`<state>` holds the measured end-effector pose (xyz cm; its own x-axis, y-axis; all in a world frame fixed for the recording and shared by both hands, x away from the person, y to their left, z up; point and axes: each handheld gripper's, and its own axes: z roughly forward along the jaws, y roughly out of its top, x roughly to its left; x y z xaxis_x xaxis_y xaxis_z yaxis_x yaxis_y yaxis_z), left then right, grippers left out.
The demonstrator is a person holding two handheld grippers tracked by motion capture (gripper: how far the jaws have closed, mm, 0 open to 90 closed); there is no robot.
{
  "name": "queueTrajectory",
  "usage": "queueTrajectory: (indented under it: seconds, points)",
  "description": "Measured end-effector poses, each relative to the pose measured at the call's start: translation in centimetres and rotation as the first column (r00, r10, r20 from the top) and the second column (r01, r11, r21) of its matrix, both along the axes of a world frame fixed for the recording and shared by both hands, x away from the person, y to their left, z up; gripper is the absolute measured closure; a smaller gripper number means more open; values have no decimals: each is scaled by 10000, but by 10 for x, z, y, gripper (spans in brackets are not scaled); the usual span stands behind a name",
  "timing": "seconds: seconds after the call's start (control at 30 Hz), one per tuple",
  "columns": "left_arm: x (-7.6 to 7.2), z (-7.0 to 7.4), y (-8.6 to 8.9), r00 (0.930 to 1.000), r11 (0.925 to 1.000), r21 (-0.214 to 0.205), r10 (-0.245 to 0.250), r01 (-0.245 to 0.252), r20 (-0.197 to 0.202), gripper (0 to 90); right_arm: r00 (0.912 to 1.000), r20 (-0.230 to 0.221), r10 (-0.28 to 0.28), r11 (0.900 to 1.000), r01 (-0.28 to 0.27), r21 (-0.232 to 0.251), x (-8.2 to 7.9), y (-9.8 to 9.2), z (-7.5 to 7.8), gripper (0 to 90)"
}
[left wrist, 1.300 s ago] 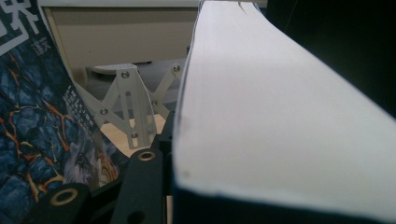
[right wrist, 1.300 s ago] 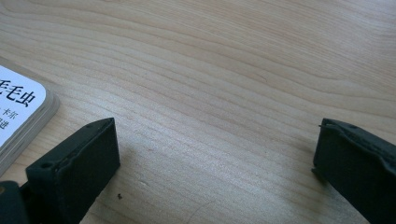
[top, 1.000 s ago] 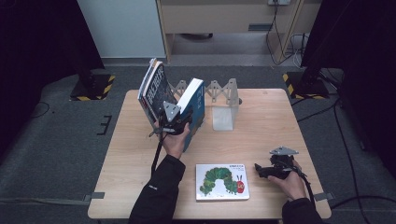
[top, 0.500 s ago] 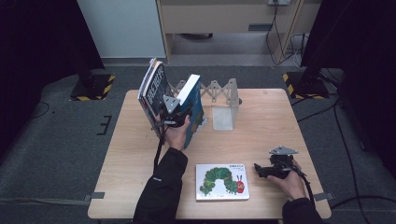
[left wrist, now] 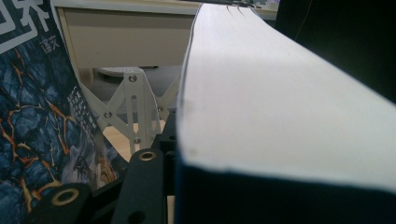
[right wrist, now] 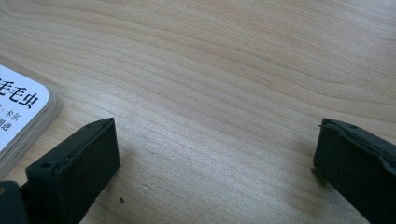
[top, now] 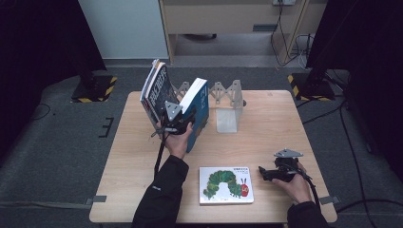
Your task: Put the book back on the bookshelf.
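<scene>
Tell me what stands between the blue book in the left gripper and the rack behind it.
Nothing visible. The left gripper holds the blue book upright; the open slot of the white rack lies just behind it, bare. The dark-covered book leans to the left, beside that path, not across it.

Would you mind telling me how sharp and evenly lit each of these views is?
High view: table evenly lit, surroundings dark, picture slightly soft. Left gripper view: the thick book sits so near that its page edge blurs and glares pale. Right gripper view: wood grain sharp, the right tongs nearest the lens soft.
</scene>
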<state>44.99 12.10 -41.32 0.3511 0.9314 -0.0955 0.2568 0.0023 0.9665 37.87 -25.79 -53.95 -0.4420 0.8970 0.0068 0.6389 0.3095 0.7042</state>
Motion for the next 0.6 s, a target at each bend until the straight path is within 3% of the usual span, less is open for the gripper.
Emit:
queueTrajectory:
  seconds: [0.13, 0.37, 0.6]
  points:
    - [2, -1, -5, 9998, 9998, -60, -189, 190, 54, 588, 10000, 18, 60, 10000, -60, -14, 1, 0, 0, 3]
    - [13, -1, -23, 9996, 9996, -20, 275, -275, 46, 590, 10000, -4, 24, 10000, -24, -5, 1, 1, 0, 3]
    - [25, -1, -30, 9997, 9996, -142, 252, -253, -33, 588, 10000, -1, 61, 10000, -61, -10, 1, 1, 0, 3]
